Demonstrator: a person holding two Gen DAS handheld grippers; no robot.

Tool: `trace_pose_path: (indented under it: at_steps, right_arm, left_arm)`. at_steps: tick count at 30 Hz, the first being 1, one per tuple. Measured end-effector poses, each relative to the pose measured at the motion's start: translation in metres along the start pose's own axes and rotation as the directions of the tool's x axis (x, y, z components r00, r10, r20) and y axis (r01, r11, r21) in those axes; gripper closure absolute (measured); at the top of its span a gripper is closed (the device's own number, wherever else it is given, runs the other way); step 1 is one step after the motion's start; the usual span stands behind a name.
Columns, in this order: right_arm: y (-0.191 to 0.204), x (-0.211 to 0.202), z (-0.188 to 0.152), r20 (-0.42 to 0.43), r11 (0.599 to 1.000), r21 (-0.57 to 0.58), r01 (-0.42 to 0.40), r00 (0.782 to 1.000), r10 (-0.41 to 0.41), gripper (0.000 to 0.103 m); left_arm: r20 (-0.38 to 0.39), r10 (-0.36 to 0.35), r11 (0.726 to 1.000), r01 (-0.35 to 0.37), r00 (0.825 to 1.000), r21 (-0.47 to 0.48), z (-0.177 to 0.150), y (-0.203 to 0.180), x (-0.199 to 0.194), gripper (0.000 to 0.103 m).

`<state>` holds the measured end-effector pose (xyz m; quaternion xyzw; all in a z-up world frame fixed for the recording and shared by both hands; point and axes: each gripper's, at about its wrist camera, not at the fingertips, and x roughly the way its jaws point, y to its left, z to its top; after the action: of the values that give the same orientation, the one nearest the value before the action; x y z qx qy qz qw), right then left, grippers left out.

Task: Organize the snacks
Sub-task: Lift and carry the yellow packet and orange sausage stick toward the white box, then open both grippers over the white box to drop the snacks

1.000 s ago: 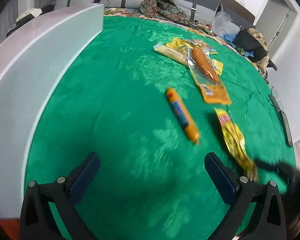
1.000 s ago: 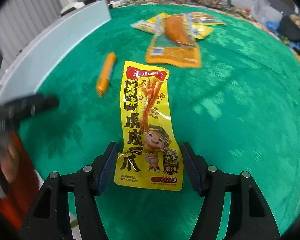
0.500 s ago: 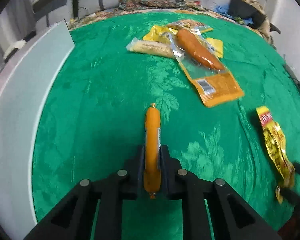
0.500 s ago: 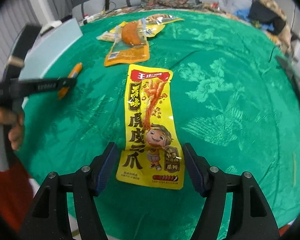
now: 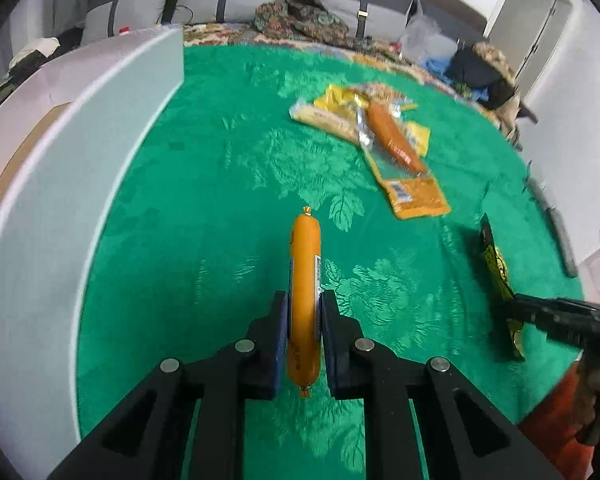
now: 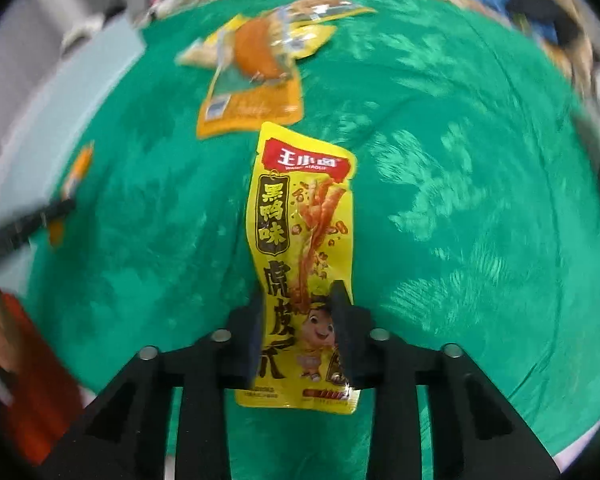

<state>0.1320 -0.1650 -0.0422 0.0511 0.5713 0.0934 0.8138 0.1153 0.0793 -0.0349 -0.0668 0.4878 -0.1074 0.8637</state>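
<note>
My left gripper [image 5: 304, 312] is shut on an orange sausage stick [image 5: 305, 280], held lengthwise above the green tablecloth [image 5: 204, 208]. My right gripper [image 6: 300, 312] is shut on a yellow chicken-feet snack packet [image 6: 304, 240], lifted off the cloth and curling. The same packet [image 5: 498, 276] shows edge-on at the right of the left wrist view, and the sausage stick [image 6: 74, 176] shows blurred at the left of the right wrist view. A pile of snack packs with an orange drumstick pack [image 5: 396, 144] lies farther back, also visible in the right wrist view [image 6: 256, 76].
A long white box [image 5: 60, 184] runs along the left side of the table. A sofa with clothes and bags [image 5: 300, 16] stands behind the table. The table's near edge is close to both grippers.
My right gripper closed on the yellow packet and lifted it. My left gripper, shut on the sausage stick since half a second ago, has raised it and turned toward the white box.
</note>
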Motion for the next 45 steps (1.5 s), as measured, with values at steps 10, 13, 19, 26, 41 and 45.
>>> trace_pose_path:
  at_steps: [10,13,19,26,41,45]
  right_arm:
    - [-0.072,-0.011,-0.012,0.113,0.869,0.395,-0.297,0.955,0.274,0.096]
    - [-0.072,-0.009,-0.017,0.107,0.884,0.391,-0.257,0.966,0.233,0.088]
    - [-0.063,-0.012,-0.014,0.094,0.927,0.352,-0.127,0.991,0.1,0.034]
    - [0.007,0.018,0.011,0.065,0.979,0.049,0.198,0.978,-0.201,0.049]
    - [-0.098,-0.024,-0.019,0.298,0.695,0.487,-0.528,0.849,0.436,0.059]
    - [-0.031,-0.053,0.014,0.3,0.735,0.355,-0.578,0.815,0.496,0.059]
  left_arm:
    - [0.043,-0.048,0.997,0.051,0.998,-0.058,-0.002,0.018,-0.025,0.088]
    - [0.037,-0.052,0.996,0.054,0.998,-0.066,-0.006,0.022,-0.025,0.088]
    - [0.036,-0.057,0.995,0.06,0.998,-0.084,-0.008,0.02,-0.023,0.088]
    - [0.049,-0.064,0.996,0.067,0.997,-0.065,-0.01,0.016,-0.031,0.088]
    - [0.123,-0.158,0.972,0.176,0.98,-0.153,-0.005,0.036,-0.068,0.088]
    - [0.188,-0.166,0.958,0.203,0.968,-0.203,0.003,0.063,-0.1,0.088]
